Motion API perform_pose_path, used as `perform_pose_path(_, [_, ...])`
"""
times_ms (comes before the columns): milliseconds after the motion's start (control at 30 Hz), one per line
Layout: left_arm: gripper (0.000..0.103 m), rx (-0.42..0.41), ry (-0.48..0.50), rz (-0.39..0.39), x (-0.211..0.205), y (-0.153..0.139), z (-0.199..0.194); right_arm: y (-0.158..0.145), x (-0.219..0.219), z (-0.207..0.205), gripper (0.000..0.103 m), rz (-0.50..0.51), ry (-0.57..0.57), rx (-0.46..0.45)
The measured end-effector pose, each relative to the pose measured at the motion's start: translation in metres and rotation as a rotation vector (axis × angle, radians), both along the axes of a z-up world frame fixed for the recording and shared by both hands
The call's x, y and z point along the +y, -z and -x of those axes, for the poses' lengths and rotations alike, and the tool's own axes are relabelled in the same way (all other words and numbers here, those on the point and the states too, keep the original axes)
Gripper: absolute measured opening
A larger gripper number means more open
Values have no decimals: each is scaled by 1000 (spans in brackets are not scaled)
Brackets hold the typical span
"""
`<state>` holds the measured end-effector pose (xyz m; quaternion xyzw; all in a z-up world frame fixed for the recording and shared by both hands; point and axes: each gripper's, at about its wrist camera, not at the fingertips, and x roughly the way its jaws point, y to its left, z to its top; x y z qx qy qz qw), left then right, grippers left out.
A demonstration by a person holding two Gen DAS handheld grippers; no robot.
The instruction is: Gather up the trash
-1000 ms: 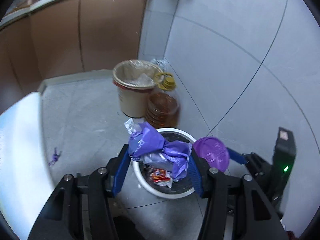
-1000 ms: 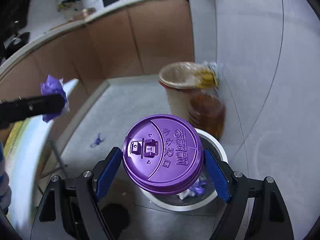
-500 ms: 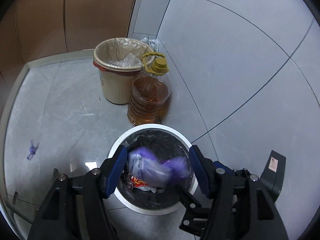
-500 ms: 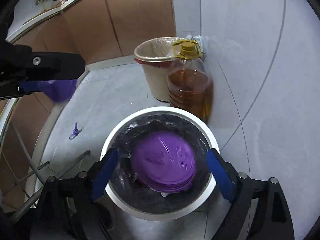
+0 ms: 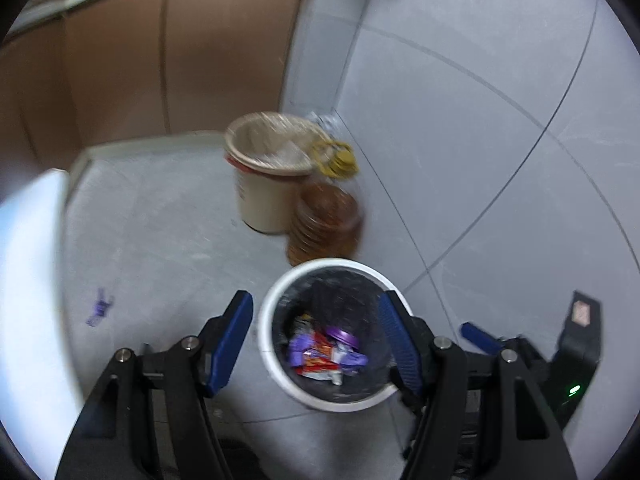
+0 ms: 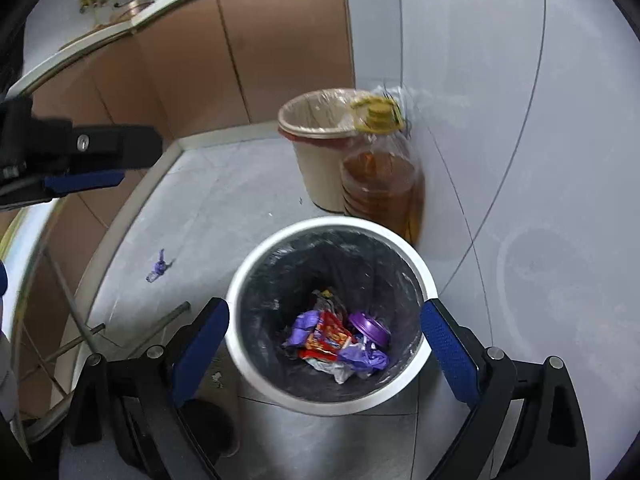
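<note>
Both grippers hang over the white-rimmed, black-lined bin [image 6: 416, 268]. Left gripper [image 5: 316, 336] jaws apart, nothing between them; right gripper [image 6: 324, 344] likewise wide and empty. In the bin's bottom: crumpled purple wrapper [image 6: 364, 358], glossy red snack packet [image 6: 326, 338], round purple plastic lid [image 6: 370, 328].

One scrap left: a small purple shred [image 6: 158, 266] on the grey floor, well left of the bin, toward the floor's left edge. Long axis roughly upright in view. Left gripper judged nearer.
</note>
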<state>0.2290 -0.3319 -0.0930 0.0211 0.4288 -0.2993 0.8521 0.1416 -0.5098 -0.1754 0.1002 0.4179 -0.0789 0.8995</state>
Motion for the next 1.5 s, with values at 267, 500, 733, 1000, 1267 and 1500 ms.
perform_pose_path(267, [64, -122, -189, -2, 101, -49, 33, -85, 71, 26, 100, 99, -75, -150])
perform_pose_path(500, [69, -253, -361, -38, 195, -87, 78, -155, 142, 56, 102, 172, -158, -277])
perform_pose_path(733, [72, -376, -527, -67, 271, -118, 125, -203, 205, 87, 103, 192, -241, -377])
perform_pose_path(1000, [81, -482, -666, -100, 314, -141, 177, -226, 251, 116, 103, 211, -310, -438])
perform_pose_path(1267, [83, -538, -712, -130, 323, -151, 195, -232, 261, 127, 103, 231, -329, -464])
perform_pose_path(1500, [83, -583, -707, -123, 321, -156, 207, -231, 266, 135, 103, 242, -322, -471])
